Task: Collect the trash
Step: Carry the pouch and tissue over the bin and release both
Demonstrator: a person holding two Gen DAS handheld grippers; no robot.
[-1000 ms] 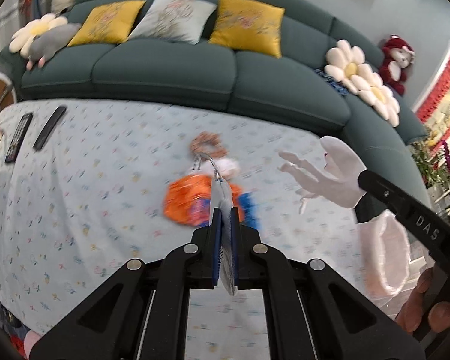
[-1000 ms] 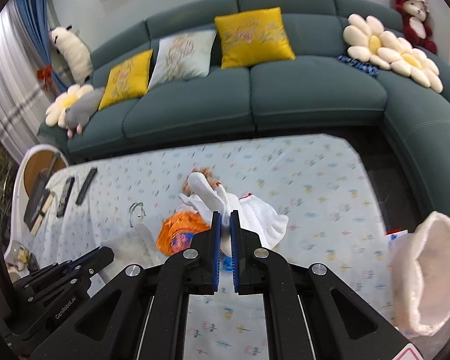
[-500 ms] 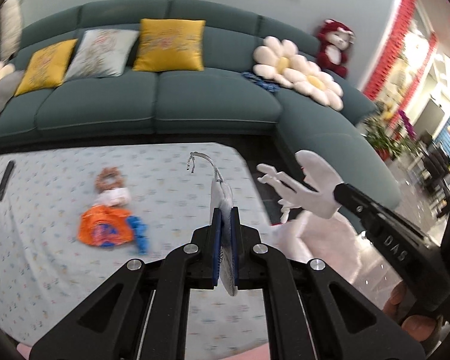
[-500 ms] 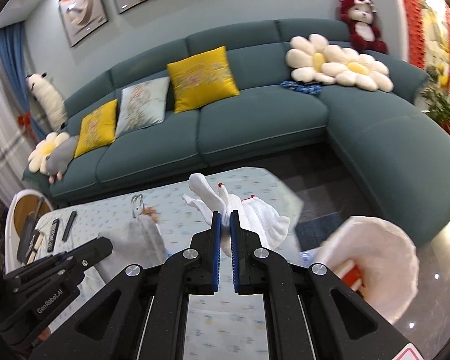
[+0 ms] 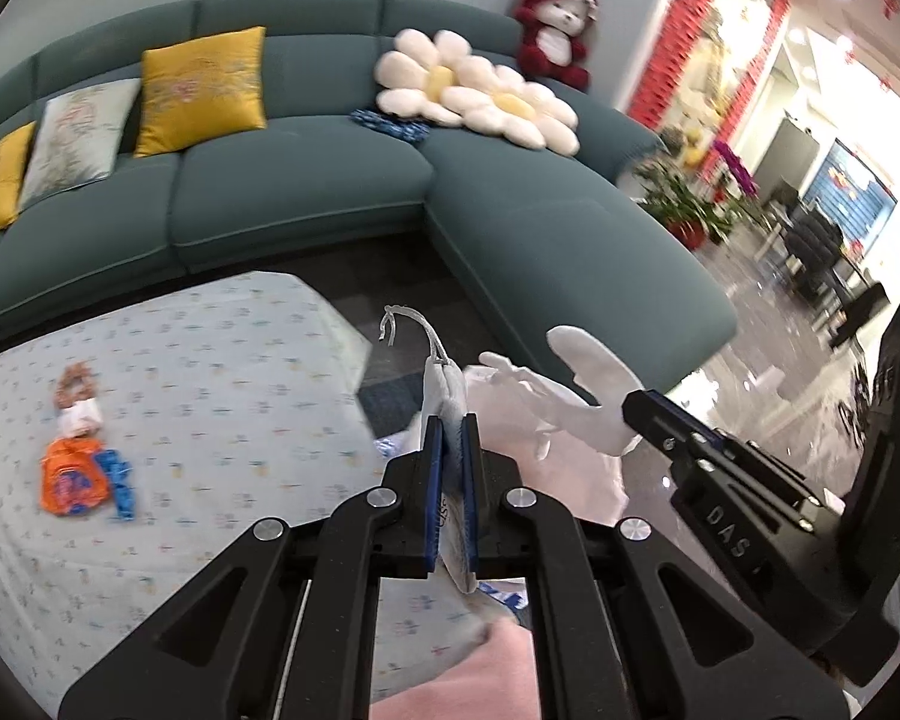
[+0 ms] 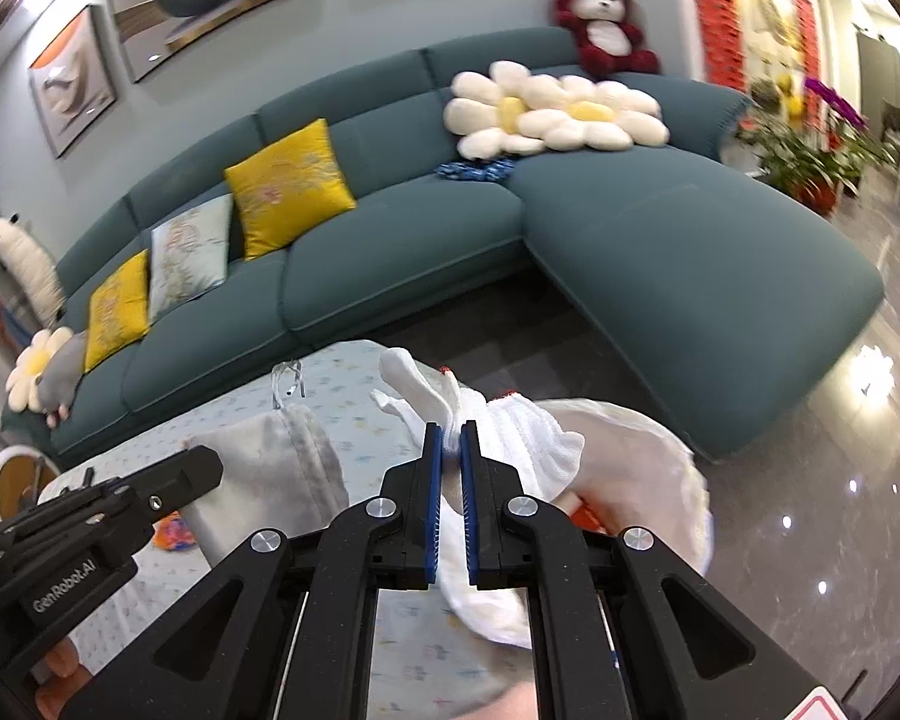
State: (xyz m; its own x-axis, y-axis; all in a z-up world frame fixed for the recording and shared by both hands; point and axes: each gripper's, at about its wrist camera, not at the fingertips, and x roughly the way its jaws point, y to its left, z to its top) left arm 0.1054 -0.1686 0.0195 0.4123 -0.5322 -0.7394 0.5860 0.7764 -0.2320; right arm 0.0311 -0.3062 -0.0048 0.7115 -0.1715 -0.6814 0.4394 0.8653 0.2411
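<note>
Beyond the teal sofa (image 6: 426, 264) and the patterned bench (image 5: 210, 372), we keep the left tool (image 5: 450, 420) clamped on the grey pouch (image 5: 444, 384) and the right tool (image 6: 447, 426) clamped on the white glove (image 6: 426, 396), letting go only once both hang squarely over the white bin bag (image 6: 648, 456) at near right.

You see a grey cloth pouch (image 6: 282, 468), soft and matt; at your four o'clock a white knitted glove (image 6: 510, 426); matt teal sofa (image 6: 660, 252) upholstery; a glossy stone floor (image 6: 840, 480); a printed cotton tablecloth (image 5: 198, 372).
</note>
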